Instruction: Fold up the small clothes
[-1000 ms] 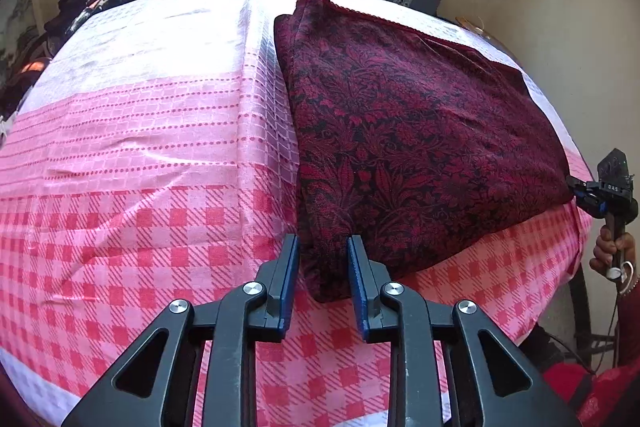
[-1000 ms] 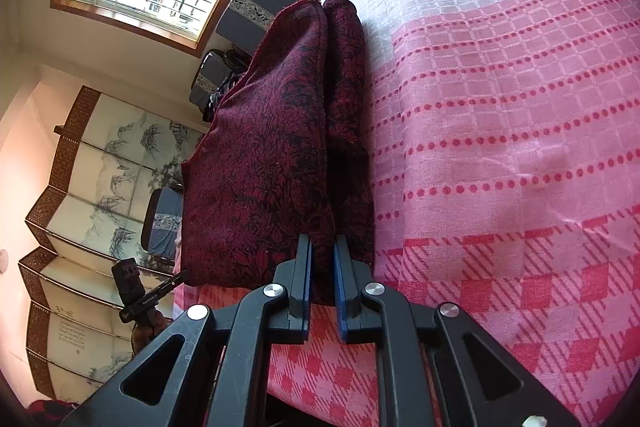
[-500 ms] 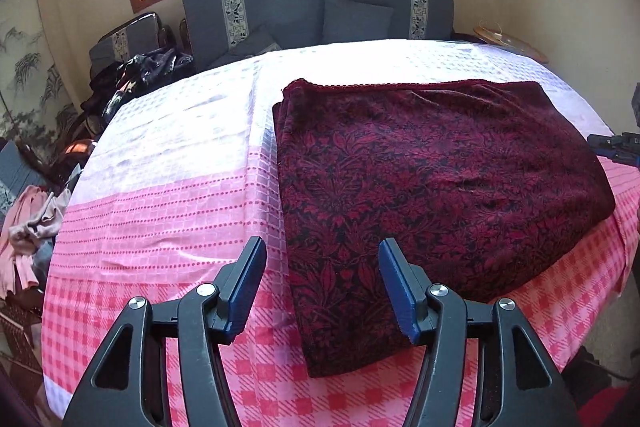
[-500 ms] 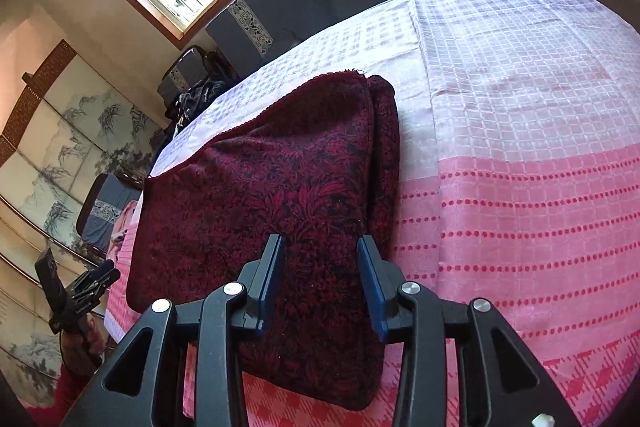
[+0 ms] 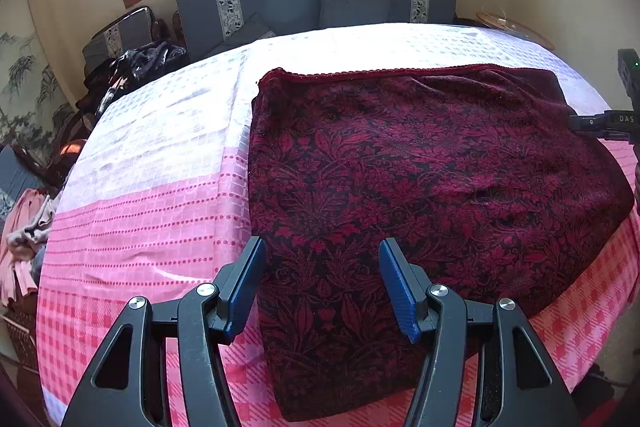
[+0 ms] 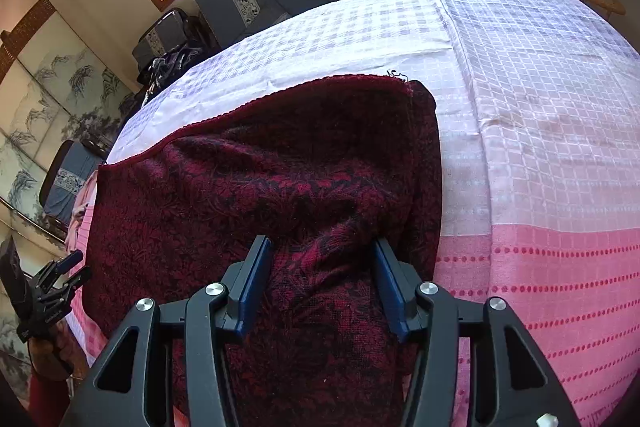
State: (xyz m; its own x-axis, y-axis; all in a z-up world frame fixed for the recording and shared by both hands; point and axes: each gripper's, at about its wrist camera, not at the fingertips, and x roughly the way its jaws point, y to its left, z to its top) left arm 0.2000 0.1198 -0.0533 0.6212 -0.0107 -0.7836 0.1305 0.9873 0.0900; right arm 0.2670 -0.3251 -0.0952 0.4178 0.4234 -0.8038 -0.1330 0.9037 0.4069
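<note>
- Maroon cloth point(image 5: 420, 187) lies folded on the pink checked bed point(image 5: 140, 195), near its front edge.
- Left hand-held gripper point(image 5: 320, 287) hovers wide over the cloth's left near corner, holding nothing; a second ago it was pinched narrow there.
- Right hand-held gripper point(image 6: 320, 287) is equally wide and empty above the right end, released likewise.
- Risk, as I judge it: loose layers may slip apart or slide off the edge if regripped carelessly.

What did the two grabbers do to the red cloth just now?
Both let go. The left gripper and right gripper, pinched shut on the dark red cloth a second ago, opened wide and pulled back. The cloth stayed folded on the pink checked bedspread.
</note>
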